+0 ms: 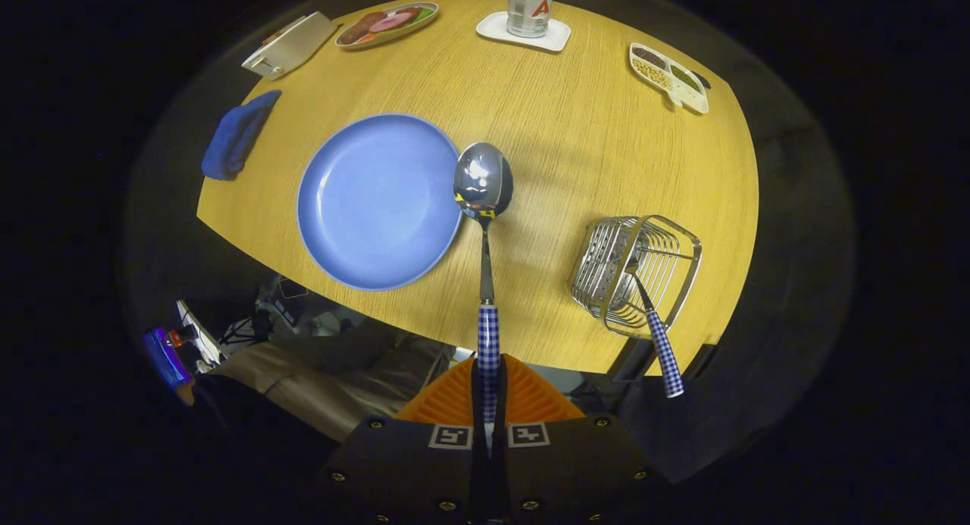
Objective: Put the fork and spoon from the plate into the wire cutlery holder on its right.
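Around: blue plate (pixel 377 201) sat empty at 11 o'clock of the tongs (pixel 489 392) | wire cutlery holder (pixel 638 273) at 2 o'clock held the fork (pixel 658 335) | tongs were pinching the spoon (pixel 485 229) by its checked handle, bowl raised above the worktop (pixel 591 146) beside the plate's rim.

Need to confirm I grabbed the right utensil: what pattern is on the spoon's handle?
Blue-and-white check on the spoon handle, clearest in the gripper view, clamped in the hand-held gripper.

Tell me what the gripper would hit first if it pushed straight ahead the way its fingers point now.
Probably the wooden table. The gripper is shut on the spoon, whose bowl leads, just right of the blue plate. Height above the table is unclear.
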`<state>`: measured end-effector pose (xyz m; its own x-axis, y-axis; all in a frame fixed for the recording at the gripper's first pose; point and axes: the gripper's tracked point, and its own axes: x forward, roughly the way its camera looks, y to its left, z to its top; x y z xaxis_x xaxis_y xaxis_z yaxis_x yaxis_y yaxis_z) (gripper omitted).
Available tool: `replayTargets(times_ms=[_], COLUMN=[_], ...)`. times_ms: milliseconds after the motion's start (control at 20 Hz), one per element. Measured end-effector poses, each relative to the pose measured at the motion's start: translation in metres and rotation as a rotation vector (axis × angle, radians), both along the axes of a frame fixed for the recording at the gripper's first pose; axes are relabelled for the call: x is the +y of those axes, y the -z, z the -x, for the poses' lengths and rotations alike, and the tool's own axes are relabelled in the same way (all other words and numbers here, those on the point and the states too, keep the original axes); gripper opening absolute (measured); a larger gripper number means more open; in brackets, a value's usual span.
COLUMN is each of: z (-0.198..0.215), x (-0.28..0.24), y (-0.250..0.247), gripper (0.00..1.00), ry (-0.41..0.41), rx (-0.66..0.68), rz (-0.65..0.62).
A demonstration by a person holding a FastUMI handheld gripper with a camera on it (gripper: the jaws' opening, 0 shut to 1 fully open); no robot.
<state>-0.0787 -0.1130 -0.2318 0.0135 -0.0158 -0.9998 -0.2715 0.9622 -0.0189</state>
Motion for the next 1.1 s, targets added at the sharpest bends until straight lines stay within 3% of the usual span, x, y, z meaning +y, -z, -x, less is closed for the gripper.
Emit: replayTargets(times_ms=[550, 1100], z=[0.023, 0.036], x=[-0.046, -0.102], y=[-0.020, -0.021], gripper=[0.02, 0.02], ry=[0.029, 0.246], rx=[0.059, 0.162], rz=[0.020, -0.041])
